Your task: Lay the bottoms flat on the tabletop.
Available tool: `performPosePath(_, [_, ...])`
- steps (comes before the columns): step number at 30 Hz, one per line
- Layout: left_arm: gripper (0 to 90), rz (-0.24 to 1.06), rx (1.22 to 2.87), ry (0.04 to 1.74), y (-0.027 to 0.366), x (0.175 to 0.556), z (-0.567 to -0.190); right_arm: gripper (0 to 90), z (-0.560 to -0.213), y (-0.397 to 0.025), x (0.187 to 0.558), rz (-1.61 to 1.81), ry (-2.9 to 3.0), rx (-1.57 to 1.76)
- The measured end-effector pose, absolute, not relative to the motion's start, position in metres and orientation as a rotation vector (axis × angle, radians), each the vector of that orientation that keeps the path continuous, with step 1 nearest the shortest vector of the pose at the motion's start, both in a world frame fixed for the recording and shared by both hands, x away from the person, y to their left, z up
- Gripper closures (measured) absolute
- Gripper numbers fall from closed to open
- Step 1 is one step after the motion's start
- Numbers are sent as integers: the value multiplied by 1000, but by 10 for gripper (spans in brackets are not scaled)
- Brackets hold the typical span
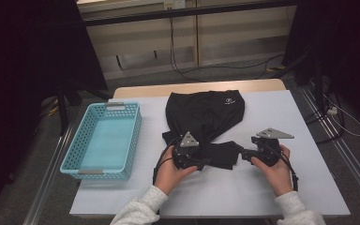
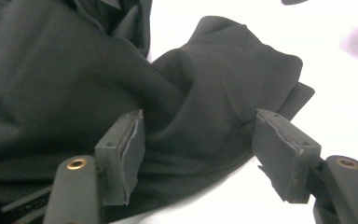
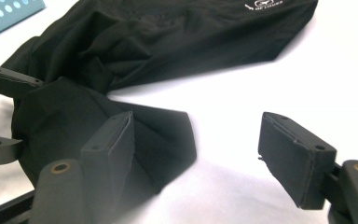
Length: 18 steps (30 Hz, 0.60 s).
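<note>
Between spread left claw jaws: black garment fold; right claw wide, cloth corner beside.

Black garment: small white logo + a short line of print near its far edge, upper centre of the high view, top right of the right gripper view. Print too small/blurred to read; letters can't be made out. No other text, nos. or signs legible.
</note>
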State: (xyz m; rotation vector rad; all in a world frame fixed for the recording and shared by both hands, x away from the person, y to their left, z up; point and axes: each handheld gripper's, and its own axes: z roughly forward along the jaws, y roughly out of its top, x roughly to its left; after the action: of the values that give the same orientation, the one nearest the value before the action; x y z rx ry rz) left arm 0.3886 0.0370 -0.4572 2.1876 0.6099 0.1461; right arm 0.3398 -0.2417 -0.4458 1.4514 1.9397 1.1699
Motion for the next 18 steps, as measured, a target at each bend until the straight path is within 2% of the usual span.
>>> performPosePath(4, [401,163,2189,603,34,390,-460,269,-447,-245,337,1161,1936,1458])
performPosePath(6, [479,164,2188,605,33,390,-460,269,-447,-247,337,1161,1929,1465])
performPosePath(9, [653,122,2191,620,32,390,-460,267,-447,-248,336,1157,1923,1468])
performPosePath(12, [765,118,2215,610,31,389,-459,266,-447,-248,336,1154,1923,1466])
performPosePath(18, [877,93,2208,656,34,392,-456,258,-445,-246,336,1159,1933,1436])
